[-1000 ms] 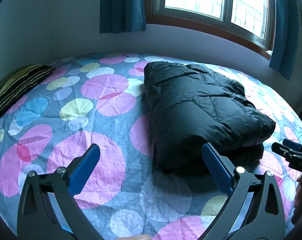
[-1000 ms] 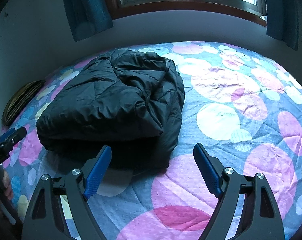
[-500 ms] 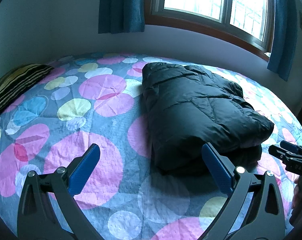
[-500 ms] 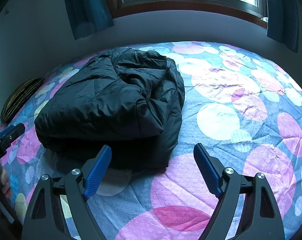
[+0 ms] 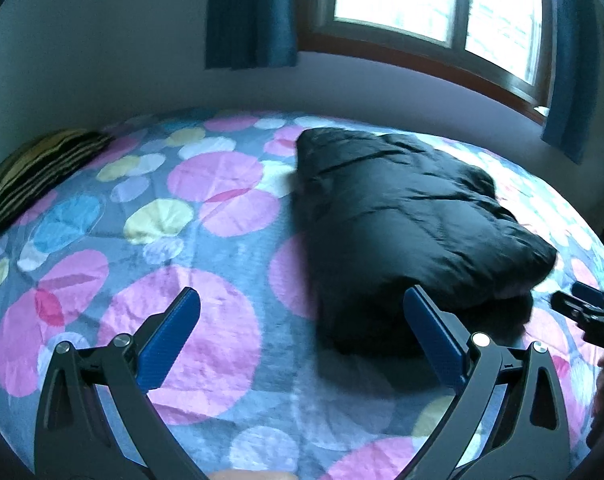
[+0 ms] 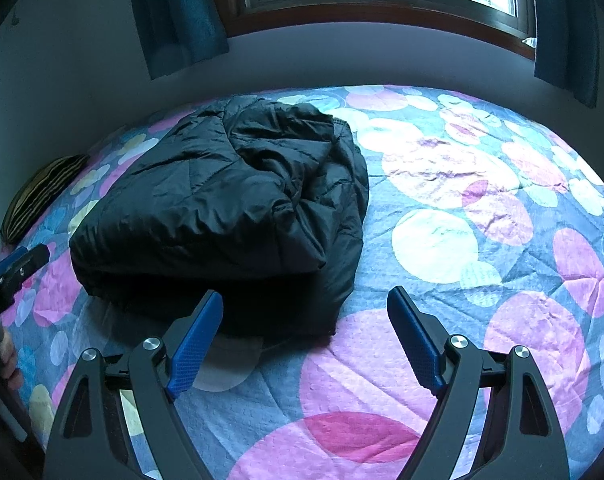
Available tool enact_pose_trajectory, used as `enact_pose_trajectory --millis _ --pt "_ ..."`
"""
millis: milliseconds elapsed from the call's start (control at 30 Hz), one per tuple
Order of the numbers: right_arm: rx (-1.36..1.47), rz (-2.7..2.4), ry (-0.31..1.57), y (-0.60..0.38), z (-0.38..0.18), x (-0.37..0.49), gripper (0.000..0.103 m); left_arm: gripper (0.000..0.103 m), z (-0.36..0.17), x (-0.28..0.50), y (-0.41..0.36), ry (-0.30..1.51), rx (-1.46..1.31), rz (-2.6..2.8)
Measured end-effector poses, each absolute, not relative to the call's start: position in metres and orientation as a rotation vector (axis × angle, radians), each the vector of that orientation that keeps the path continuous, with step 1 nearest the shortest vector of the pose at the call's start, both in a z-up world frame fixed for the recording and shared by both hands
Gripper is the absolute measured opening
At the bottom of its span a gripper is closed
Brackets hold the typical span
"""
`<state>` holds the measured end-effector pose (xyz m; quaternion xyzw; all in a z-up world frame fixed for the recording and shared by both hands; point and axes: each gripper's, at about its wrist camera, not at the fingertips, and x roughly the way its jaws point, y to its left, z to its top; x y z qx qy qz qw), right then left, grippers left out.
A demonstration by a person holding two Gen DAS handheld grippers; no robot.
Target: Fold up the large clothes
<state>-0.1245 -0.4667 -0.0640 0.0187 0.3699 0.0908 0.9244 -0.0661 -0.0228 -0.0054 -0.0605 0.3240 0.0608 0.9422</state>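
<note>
**Jacket folded, both tools free**

The black jacket (image 5: 414, 232) lies on the bed (image 5: 206, 336) as a thick, squarish bundle, its layers stacked and its edges tucked in. In the left wrist view it sits from 12 to 2 o'clock ahead of the left tool (image 5: 302, 344); in the right wrist view it fills the 10 to 12 o'clock area ahead of the right tool (image 6: 306, 340). From that side a puffy roll of fabric rides on top toward the far end, and a flatter lower layer sticks out at the near edge, so the bundle looks slightly uneven.

Both tools are spread wide and hold nothing. Each hangs above the spotted cover just short of the jacket's near edge, not touching it. The right tool's tips show at 3 o'clock in the left view, the left tool's at 9 o'clock in the right view, so the two flank the near end of the bundle.

The folding itself seems essentially finished. What may remain is small: pressing the top roll flatter or squaring the protruding lower layer. A striped pillow (image 5: 34, 176) lies well apart at 10 o'clock.
</note>
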Motion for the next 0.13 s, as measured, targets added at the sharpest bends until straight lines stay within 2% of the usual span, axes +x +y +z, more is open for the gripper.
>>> enact_pose_trajectory --millis 133 --pt "0.024 0.161 0.755 -0.482 -0.062 -0.122 0.083 0.101 -0.01 -0.055 0.009 0.684 -0.162 0.219"
